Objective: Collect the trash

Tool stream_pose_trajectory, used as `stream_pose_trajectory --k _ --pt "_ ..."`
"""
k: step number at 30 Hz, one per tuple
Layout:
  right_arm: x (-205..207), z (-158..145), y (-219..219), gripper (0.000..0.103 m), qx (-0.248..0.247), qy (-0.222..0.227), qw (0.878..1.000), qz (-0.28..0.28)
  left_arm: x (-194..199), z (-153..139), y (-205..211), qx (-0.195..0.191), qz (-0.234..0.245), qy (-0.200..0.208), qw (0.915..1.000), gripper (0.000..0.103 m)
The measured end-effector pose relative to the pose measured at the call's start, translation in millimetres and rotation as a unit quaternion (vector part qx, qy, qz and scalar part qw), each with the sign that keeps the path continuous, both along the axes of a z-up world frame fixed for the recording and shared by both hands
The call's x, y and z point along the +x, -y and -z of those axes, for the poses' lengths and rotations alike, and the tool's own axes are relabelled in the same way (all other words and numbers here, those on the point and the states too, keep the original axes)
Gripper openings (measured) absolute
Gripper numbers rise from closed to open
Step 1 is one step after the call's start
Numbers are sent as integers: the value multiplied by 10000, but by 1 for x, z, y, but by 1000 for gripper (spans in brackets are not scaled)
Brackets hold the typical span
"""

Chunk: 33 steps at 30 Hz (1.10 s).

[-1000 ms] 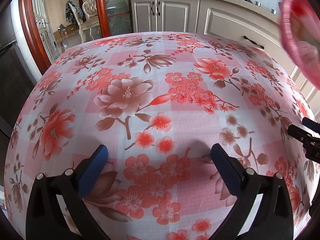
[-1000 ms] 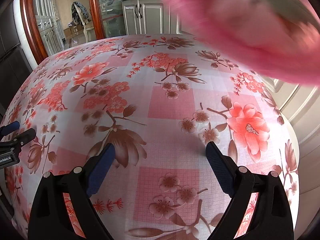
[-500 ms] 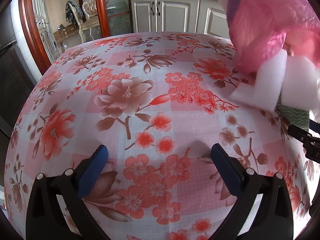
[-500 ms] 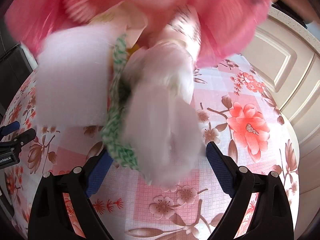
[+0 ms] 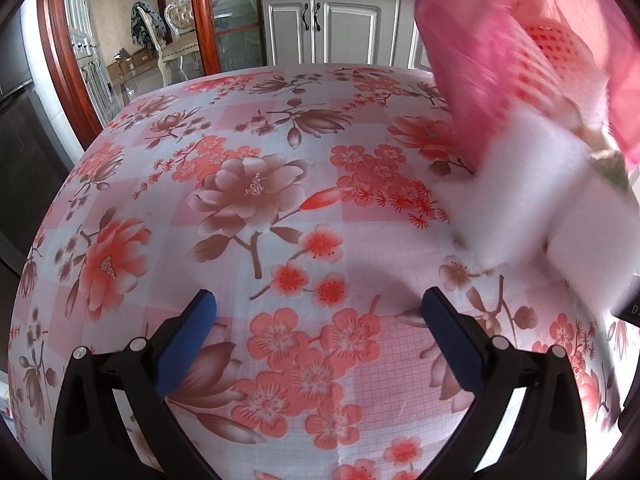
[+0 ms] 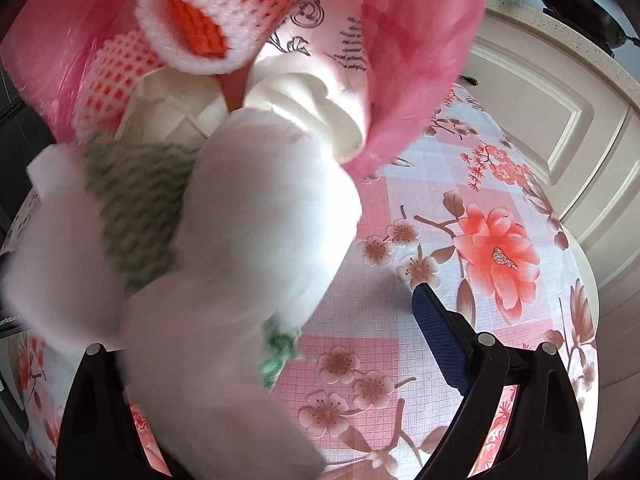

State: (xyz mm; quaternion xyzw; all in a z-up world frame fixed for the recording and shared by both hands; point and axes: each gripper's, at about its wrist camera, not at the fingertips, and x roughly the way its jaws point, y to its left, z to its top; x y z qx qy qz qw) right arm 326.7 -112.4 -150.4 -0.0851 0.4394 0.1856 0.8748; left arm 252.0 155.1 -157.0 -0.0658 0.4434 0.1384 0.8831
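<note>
Script on the white wrapper [image 6: 340, 40] at upper centre is unreadable, while both the left gripper [image 5: 318, 312] and right gripper [image 6: 256, 308] angle down at the tablecloth [image 5: 280, 160], jaws wide and gripping nothing.

We see our left gripper [image 5: 318, 312] as two black plastic arms at 7 and 5 o'clock, each tipped with a blue textured pad [image 5: 188, 340] and fastened by silver screws [image 5: 137, 345]. Our right gripper [image 6: 280, 320] has the same black arms, blue pad and silver screws.
</note>
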Motion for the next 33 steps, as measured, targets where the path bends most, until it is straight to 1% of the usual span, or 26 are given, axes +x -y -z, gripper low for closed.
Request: stream_pose_trajectory --k 33 --pt "-3 -3 -3 87 1 14 10000 -5 0 0 -1 2 1 0 10000 99"
